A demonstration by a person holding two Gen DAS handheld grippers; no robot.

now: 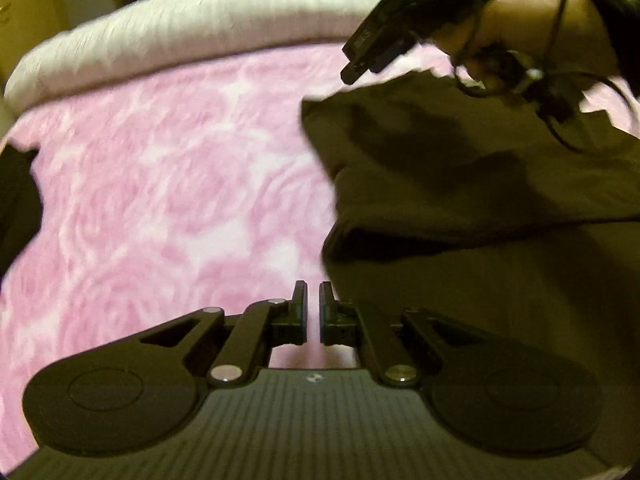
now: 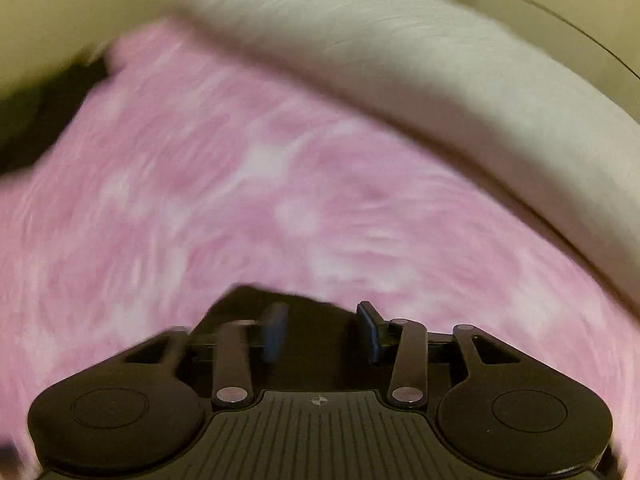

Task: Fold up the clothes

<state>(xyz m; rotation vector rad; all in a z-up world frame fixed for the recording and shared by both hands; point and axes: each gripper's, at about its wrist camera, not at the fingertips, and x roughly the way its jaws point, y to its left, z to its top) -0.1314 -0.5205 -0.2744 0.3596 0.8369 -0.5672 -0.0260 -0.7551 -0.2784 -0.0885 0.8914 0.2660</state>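
The left gripper (image 1: 313,312) has its fingers (image 1: 298,312) drawn almost together — only a thin slit of pink shows between them, and nothing is caught there. Just to their right lies the dark garment (image 1: 460,200), spread over the right side of the pink blanket (image 1: 160,184) on the bed, one layer folded over another. Above it hangs the right gripper (image 2: 322,330), held in a hand (image 1: 532,28) with a cable trailing. In its own blurred view its fingers (image 2: 370,332) stand about half apart; dark cloth lies beneath the gap, but the pads do not press on it. A cream cover (image 1: 208,36) is bunched along the far edge of the blanket.
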